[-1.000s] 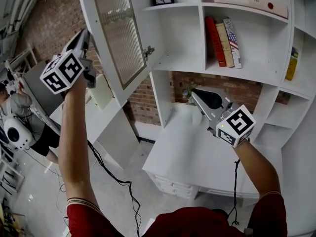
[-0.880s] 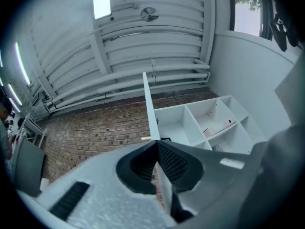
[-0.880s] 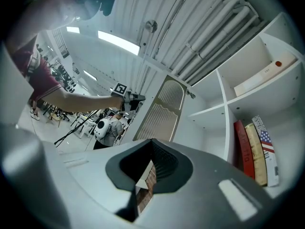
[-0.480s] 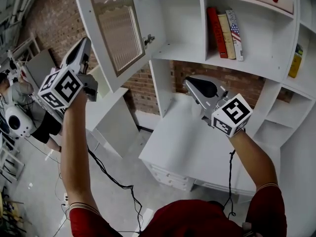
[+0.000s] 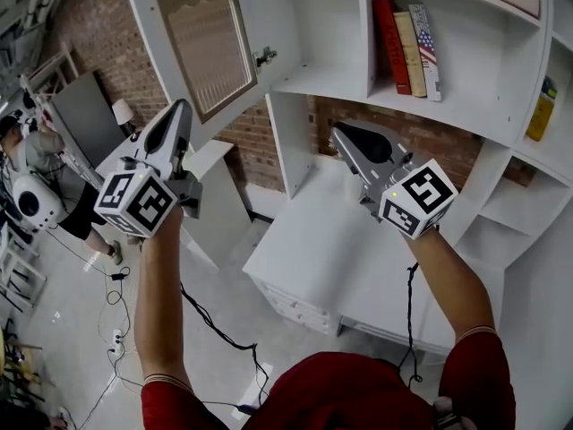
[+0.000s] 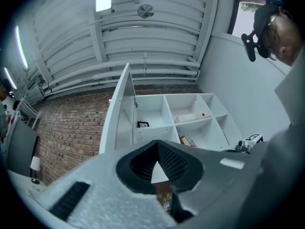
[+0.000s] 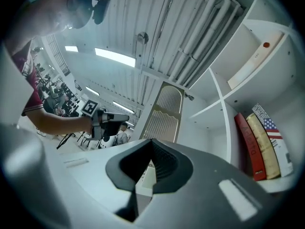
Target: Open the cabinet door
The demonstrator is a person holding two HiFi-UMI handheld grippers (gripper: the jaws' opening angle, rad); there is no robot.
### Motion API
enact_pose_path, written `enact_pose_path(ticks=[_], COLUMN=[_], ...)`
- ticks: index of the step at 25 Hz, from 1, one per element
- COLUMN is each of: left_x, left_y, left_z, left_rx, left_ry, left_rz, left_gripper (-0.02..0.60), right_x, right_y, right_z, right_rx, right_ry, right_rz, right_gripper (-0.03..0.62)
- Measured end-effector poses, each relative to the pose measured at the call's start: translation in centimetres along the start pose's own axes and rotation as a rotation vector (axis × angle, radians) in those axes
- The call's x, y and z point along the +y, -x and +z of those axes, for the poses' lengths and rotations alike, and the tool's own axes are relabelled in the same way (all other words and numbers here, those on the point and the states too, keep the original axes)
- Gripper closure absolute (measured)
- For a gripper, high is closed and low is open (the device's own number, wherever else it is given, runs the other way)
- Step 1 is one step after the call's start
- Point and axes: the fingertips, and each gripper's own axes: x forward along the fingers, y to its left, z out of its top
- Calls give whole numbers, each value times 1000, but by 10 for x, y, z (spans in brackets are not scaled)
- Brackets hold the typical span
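Note:
The white cabinet door (image 5: 201, 43) with its ribbed glass panel stands swung wide open at the upper left of the head view, its latch (image 5: 263, 57) on the free edge. My left gripper (image 5: 179, 113) is shut on nothing, below the door and clear of it. My right gripper (image 5: 343, 134) is also shut and empty, above the white desk (image 5: 340, 267) and in front of the open shelves. The left gripper view shows the door edge-on (image 6: 116, 118) beyond that gripper's tip (image 6: 159, 178). In the right gripper view the door (image 7: 164, 113) rises above that gripper's tip (image 7: 145, 173).
Books (image 5: 407, 47) stand on a middle shelf and a yellow item (image 5: 540, 110) on a right one. A drawer unit (image 5: 295, 307) sits under the desk. Cables (image 5: 215, 321) trail on the floor. At the left are a person (image 5: 27, 164), a grey panel (image 5: 85, 119) and a brick wall.
My left gripper has dropped down from beside the door's outer edge to below the door. The door stays open. My right gripper has hardly moved.

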Motion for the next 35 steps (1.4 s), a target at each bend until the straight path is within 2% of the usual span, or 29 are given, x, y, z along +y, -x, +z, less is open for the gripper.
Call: enact_pose_path(ticks=[5, 9, 13, 16, 24, 28, 35], left_x=[-69, -116, -156, -180, -216, -229, -233], left_y=[-2, -3, -8, -10, -11, -9, -9], left_z=[-41, -70, -93, -101, -136, -145, -160], left_rx=[44, 57, 82, 64, 91, 96, 118], left_ry=[-31, -13, -4, 40, 74, 79, 79], left_rz=[-115, -191, -267, -310, -321, -352, -365], left_gripper=[580, 580, 580, 578, 577, 577, 577], right_x=[-3, -6, -7, -2, 10, 9, -1], right_y=[16, 32, 53, 68, 104, 115, 121], right_z=[-2, -8, -12, -16, -28, -38, -45], right_rx=[-17, -32, -29, -31, -31, -16, -1], right_ry=[-25, -48, -26, -12, -12, -28, -29], right_rz=[-4, -33, -69, -86, -127, -148, -170], right_gripper=[582, 582, 582, 582, 582, 582, 583])
